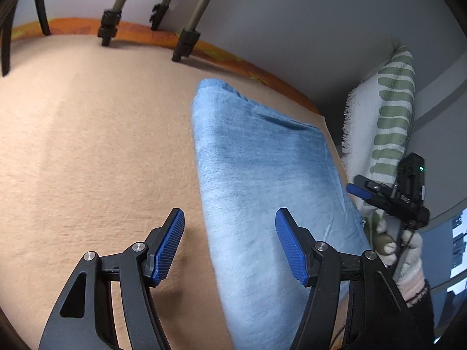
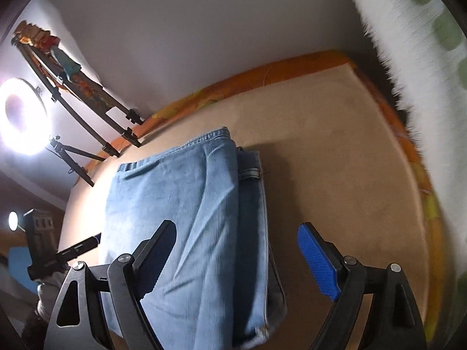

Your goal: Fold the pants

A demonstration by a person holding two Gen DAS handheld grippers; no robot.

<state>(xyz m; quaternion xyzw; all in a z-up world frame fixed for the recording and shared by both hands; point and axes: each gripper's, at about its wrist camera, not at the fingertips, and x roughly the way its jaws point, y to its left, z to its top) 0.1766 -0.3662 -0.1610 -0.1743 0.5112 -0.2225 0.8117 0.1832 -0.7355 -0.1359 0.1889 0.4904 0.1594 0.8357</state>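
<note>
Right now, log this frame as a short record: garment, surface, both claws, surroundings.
garment: blue jeans, folded into a stack, lying flat
surface: beige blanket with an orange edge
left claw: open, empty, over the jeans' edge
right claw: open, empty, above the jeans
surroundings: tripod legs by the wall; green-striped white cloth at the side

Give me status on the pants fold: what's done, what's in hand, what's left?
Done: the jeans lie folded in a layered stack on the beige blanket, waistband at the far end. In hand: nothing; the left gripper and right gripper are both open above the denim, gripping no cloth. Left: possibly one more fold or tidying the offset lower layer; hard to say.
</note>
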